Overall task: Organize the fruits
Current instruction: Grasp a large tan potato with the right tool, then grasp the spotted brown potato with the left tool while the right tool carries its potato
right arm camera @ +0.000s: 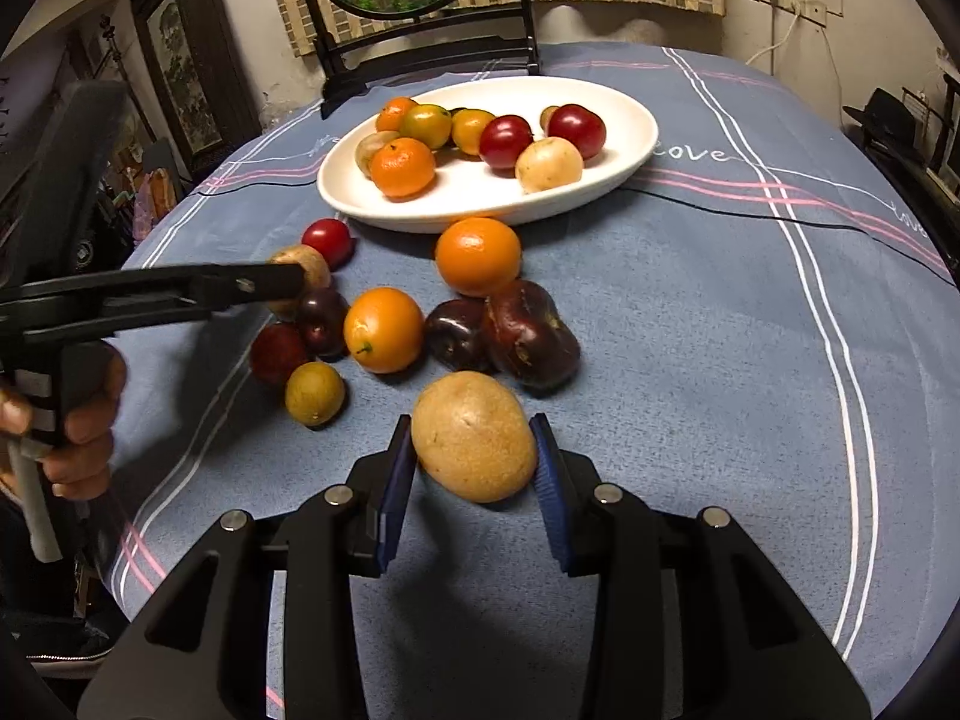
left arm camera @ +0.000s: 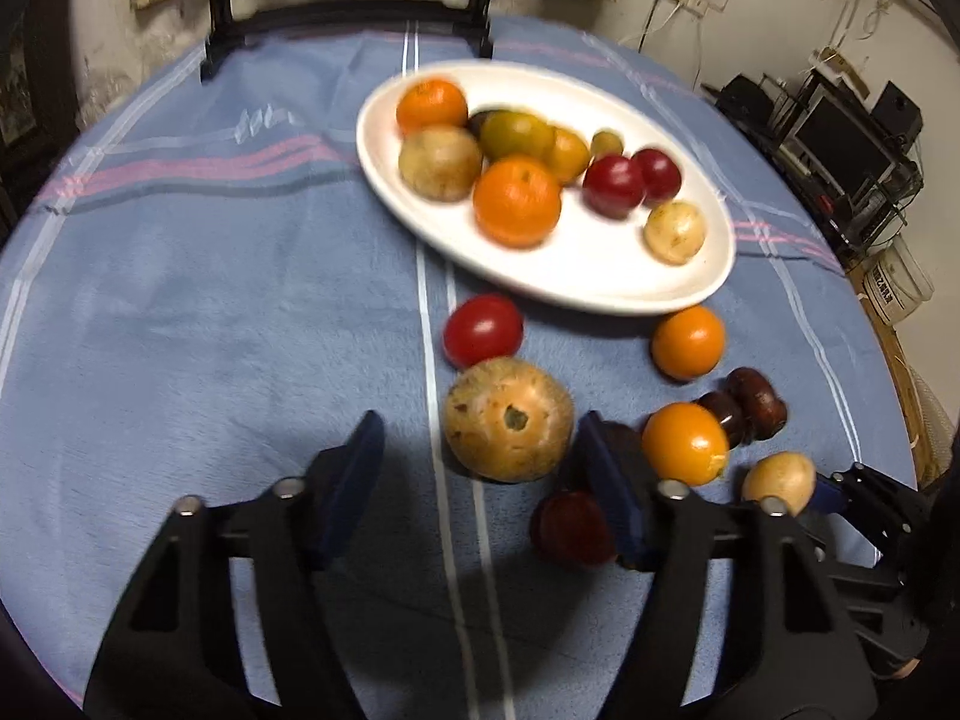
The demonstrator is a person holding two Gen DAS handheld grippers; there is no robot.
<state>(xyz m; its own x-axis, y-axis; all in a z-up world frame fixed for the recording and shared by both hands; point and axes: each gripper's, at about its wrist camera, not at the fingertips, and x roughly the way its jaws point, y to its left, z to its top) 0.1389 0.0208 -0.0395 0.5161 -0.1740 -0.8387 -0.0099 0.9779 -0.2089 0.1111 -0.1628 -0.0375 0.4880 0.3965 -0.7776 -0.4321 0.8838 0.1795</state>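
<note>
The right tool (right arm camera: 474,456) is gripping a tan, speckled fruit (right arm camera: 474,437) between its blue pads, low over the blue-clothed worktop (right arm camera: 690,360) and near the loose cluster of fruit. The left tool (left arm camera: 480,462) is standing open: a rough tan fruit with a pale, scarred top (left arm camera: 509,427) is sitting between its fingers, close to the right-hand pad and well clear of the other. The white oval plate (right arm camera: 624,114) is already holding oranges, red fruit and pale ones, while several more are lying on the cloth in front of it.

The risks, as I judge them: the tan fruit is round and smooth, so a shallow pinch could be letting it squirt out during the carry (and it would roll on this cloth). The left tool is working in a crowd; closing there may be nudging the dark red fruit (left arm camera: 573,528) beside its right finger or knocking the orange one (left arm camera: 685,443).

The left view is motion-blurred, so contact there is hard to judge. The dark fruit is partly hidden behind the finger, and the plate's far fruits are overlapping.
</note>
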